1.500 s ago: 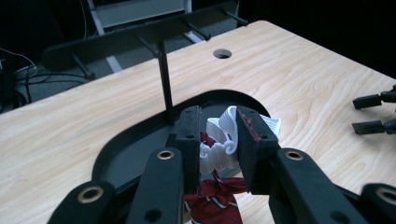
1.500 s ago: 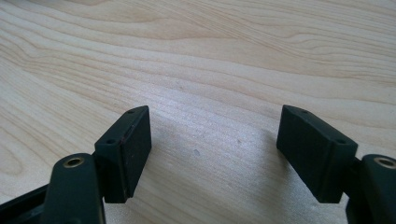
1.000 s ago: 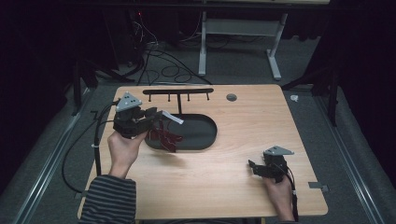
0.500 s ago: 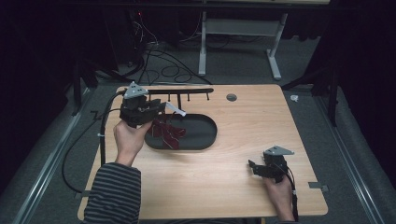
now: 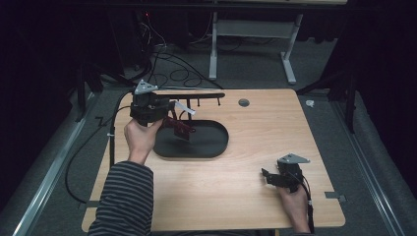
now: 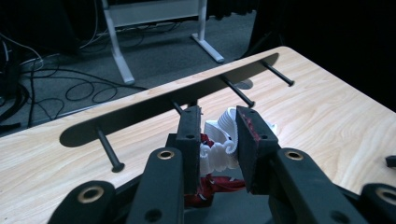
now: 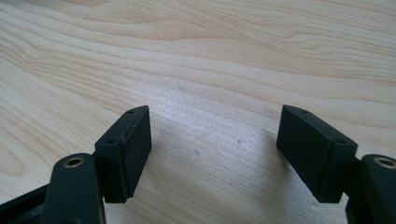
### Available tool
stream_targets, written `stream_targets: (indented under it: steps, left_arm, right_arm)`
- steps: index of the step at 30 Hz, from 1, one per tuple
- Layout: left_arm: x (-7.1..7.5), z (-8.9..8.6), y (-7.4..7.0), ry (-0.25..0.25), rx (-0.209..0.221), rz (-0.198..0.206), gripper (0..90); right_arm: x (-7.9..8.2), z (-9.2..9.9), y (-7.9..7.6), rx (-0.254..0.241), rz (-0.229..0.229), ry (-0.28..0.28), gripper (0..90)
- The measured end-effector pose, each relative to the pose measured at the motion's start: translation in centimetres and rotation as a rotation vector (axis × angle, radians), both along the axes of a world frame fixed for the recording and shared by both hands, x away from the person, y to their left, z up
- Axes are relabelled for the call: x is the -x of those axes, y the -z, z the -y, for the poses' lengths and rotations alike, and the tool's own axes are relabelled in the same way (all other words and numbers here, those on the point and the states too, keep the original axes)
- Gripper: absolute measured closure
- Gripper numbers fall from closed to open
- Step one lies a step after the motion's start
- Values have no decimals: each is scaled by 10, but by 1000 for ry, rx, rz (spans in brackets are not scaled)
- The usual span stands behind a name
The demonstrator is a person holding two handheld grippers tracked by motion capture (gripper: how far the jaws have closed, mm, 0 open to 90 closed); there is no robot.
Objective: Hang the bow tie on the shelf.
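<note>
Left claw (image 6: 215,140) pinching a frilly white and red cloth (image 6: 219,144) up close, just before the black peg rack (image 6: 177,100), above the dark tray (image 5: 206,147), right claw (image 7: 215,149) wide open, empty, over bare counter (image 7: 210,56).

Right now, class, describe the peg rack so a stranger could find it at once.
Start at the wooden table, then go to its far edge, left of centre. Behind the black oval tray stands a long flat black bar, the peg rack; unlike anything nearby, it carries a row of thin pegs pointing toward the person.
</note>
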State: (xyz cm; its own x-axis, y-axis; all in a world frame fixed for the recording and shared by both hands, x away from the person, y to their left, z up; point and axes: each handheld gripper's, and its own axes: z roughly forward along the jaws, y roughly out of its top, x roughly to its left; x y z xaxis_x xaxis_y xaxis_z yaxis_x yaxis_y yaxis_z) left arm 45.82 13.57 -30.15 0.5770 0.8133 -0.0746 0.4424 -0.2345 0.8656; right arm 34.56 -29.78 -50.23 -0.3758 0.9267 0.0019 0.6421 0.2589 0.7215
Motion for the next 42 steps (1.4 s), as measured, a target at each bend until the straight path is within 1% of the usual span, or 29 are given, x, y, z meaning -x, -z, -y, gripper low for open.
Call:
stream_targets:
  steps: [7, 8, 9, 11, 15, 20, 21, 22, 25, 30, 32, 36, 40, 42]
  left_arm:
    - [-8, 1, -3, -25, -17, 1, 723]
    - [-9, 2, -3, -27, -28, -1, 723]
    - [-11, 2, -3, -29, -28, 2, 723]
    - [-13, 4, -2, -34, -23, -3, 723]
    - [-18, 8, 1, -46, -44, -15, 723]
    - [-24, 11, 2, -63, -51, -25, 723]
    - [-26, 12, 2, -62, -67, -20, 722]
    - [-26, 14, 2, -67, -70, -33, 722]
    - [-30, 18, 3, -71, -99, -38, 722]
    - [-35, 19, 6, -77, -78, -48, 722]
    - [-36, 20, 7, -76, -79, -50, 721]
    - [-38, 25, 8, -74, -69, -50, 720]
    - [-40, 32, 10, -65, -82, -57, 720]
    - [-41, 35, 11, -59, -87, -54, 718]
  right_arm:
    - [0, 0, 0, 0, 0, 0, 278]
    - [0, 0, 0, 0, 0, 0, 278]
    - [0, 0, 0, 0, 0, 0, 278]
    - [0, 0, 0, 0, 0, 0, 278]
    - [0, 0, 0, 0, 0, 0, 278]
    - [0, 0, 0, -1, 0, 1, 278]
    - [0, 0, 0, -1, 0, 1, 278]
    - [0, 0, 0, -1, 0, 1, 278]
    - [0, 0, 0, -1, 0, 1, 278]
    - [0, 0, 0, -2, -1, 1, 278]
    - [0, 0, 0, -2, 0, 1, 277]
    - [0, 0, 0, -1, 0, -1, 277]
    - [0, 0, 0, -1, 0, -1, 278]
    - [0, 0, 0, -1, 0, -1, 278]
